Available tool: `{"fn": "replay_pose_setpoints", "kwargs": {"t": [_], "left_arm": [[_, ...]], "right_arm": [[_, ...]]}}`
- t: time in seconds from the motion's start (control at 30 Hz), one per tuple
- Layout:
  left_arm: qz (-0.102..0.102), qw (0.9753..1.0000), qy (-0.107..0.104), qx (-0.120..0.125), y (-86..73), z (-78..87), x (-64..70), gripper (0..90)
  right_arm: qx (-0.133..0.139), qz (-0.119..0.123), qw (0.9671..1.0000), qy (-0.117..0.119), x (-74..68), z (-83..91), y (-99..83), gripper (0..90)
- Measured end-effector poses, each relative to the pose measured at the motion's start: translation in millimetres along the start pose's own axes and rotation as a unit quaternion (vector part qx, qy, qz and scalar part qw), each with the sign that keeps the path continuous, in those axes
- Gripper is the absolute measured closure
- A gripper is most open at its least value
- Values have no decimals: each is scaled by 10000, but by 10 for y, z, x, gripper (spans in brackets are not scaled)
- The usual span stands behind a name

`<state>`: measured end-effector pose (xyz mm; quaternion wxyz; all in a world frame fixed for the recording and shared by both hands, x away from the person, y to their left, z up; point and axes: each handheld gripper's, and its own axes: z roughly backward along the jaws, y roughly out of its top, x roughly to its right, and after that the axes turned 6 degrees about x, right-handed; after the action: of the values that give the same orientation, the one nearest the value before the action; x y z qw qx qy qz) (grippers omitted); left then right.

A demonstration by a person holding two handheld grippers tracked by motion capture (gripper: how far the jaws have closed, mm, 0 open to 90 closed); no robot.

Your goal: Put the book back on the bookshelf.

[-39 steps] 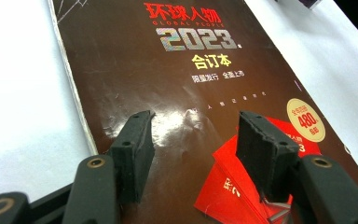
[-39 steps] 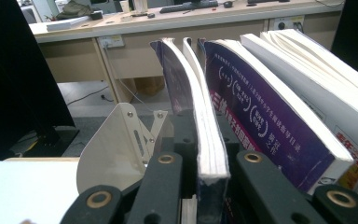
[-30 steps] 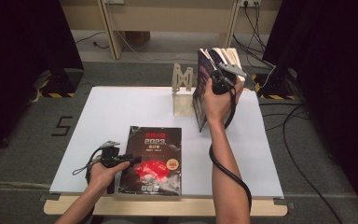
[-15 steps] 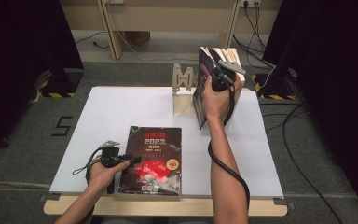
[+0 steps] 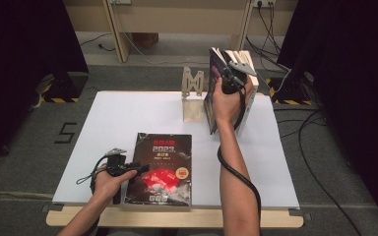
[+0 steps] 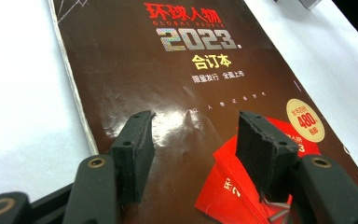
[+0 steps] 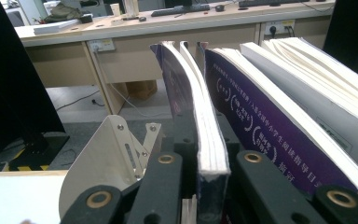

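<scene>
— Inspector: What did the left gripper (image 5: 137, 168) have under it?

— Assistant: A dark brown magazine (image 6: 177, 93) lay flat on the white table (image 5: 118, 118), near the front edge. Its cover read "环球人物", "GLOBAL PEOPLE", "2023" and "合订本"; a round yellow sticker (image 6: 305, 120) showed "480". The jaws stood wide apart over the cover, gripping nothing. Whether the tips touched it, I could not tell.

— Inspector: And the right gripper (image 7: 205, 168)?

— Assistant: Its jaws were closed on the fore edge of a blue-covered book (image 7: 200, 121), held upright at the far right of the table. It stood between a cream metal bookend (image 7: 102, 154) and a purple book (image 7: 265, 126) bearing white Chinese lettering in circles, too slanted to read fully. A thicker white-paged book (image 7: 317, 79) leaned beyond that.
</scene>
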<state>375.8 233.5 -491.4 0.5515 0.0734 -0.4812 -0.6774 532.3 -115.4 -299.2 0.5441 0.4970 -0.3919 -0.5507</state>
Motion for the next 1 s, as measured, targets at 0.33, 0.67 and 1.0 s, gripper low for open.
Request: {"fn": "replay_pose_setpoints", "kwargs": {"t": [0.33, 0.67, 1.0], "left_arm": [[4, 10000, 8, 0, 1, 3, -2, 452], [8, 10000, 5, 9, 1, 3, -5, 452], [-12, 10000, 19, 2, 0, 4, -2, 451]], "right_arm": [[-16, 14, 10000, -55, -20, -64, -33, 843], [-30, 87, 9999, -74, -24, -82, -91, 841], [-182, 12, 9997, 138, -5, 0, -110, 791]]}}
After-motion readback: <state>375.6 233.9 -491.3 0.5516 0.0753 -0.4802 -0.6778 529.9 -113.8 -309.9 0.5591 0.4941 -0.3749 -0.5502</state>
